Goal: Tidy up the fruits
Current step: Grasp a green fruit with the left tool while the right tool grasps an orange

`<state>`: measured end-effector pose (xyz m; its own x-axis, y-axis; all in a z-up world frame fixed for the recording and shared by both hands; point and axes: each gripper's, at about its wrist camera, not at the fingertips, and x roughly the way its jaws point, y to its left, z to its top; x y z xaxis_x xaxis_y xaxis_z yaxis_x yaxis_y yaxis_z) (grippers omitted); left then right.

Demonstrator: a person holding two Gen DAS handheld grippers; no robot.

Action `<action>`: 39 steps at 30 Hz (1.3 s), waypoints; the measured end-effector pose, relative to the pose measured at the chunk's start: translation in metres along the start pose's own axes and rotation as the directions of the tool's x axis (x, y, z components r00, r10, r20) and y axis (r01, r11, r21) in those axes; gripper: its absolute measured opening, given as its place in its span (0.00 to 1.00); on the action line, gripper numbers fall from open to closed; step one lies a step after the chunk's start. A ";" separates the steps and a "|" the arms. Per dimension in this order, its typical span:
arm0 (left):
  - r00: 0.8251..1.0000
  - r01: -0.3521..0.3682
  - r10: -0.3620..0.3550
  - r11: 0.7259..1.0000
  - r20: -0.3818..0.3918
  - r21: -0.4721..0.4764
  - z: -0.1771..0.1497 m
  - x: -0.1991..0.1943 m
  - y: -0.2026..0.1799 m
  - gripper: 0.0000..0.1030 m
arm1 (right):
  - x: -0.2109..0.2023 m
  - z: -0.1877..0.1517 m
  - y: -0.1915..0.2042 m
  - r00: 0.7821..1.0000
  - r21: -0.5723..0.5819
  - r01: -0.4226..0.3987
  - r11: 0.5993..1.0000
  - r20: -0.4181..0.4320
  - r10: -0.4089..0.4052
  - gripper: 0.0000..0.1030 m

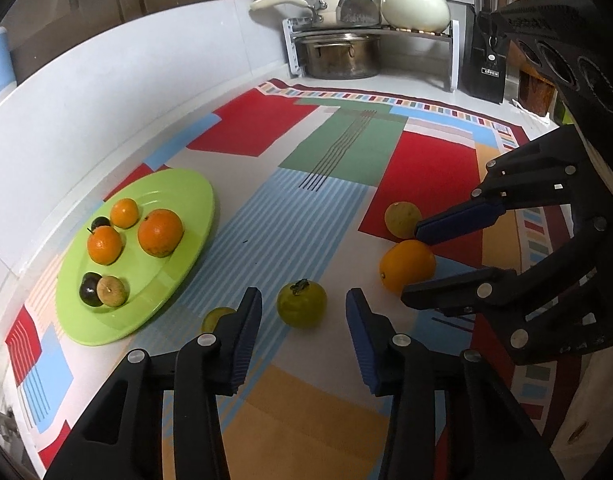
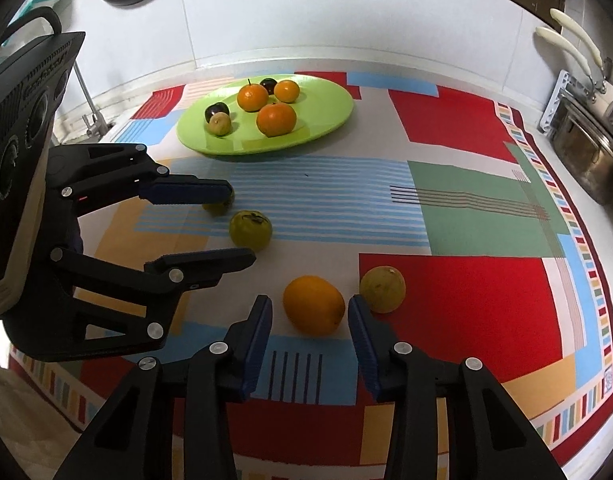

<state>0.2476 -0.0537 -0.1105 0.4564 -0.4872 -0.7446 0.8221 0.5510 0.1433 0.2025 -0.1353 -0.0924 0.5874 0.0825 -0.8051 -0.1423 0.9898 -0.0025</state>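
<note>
The green plate [image 2: 330,120] sits at the far side of the patterned cloth [image 2: 466,292] covering the surface and already carries three oranges, two dark fruits and one pale fruit; four fruits remain loose on the cloth. The right gripper [image 2: 310,312] is lowered around the loose orange [image 2: 313,305], its fingers [image 2: 262,328] partly open, one on each side of the fruit with a visible gap, so nothing is held. The left gripper [image 1: 304,312] likewise straddles the green fruit [image 1: 301,305], fingers [image 1: 248,320] partly open and not pressing on it. Principal risk: both fruits are round and free to roll, so a closure that lands off-centre would likely push the fruit forward out of the fingers instead of seating it. Second risk: the yellow-green fruit [image 2: 383,289] lies just beside the orange, next to the right gripper's right-hand finger, which may nudge it and set it rolling across the cloth. Third risk: a small green fruit [image 1: 216,318] lies just beside the left gripper's left-hand finger, partly hidden by it, and may be knocked aside in the same way. The two grippers work near each other, and crossing paths toward the plate could bring them into contact. The pot rack [image 1: 370,36] in the corner stands well apart and obstructs nothing. The plate's crowded near half leaves limited room for placement.
</note>
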 end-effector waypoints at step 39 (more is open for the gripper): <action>0.998 -0.050 0.054 0.988 0.022 -0.143 0.013 -0.033 0.008 0.28 | -0.017 0.010 -0.001 0.995 0.003 -0.049 0.999 0.084 0.049 0.34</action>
<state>0.2430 -0.0420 -0.0765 0.5074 -0.4713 -0.7214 0.7410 0.6659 0.0862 0.2009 -0.1369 -0.0723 0.6449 0.1403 -0.7513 -0.1687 0.9849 0.0391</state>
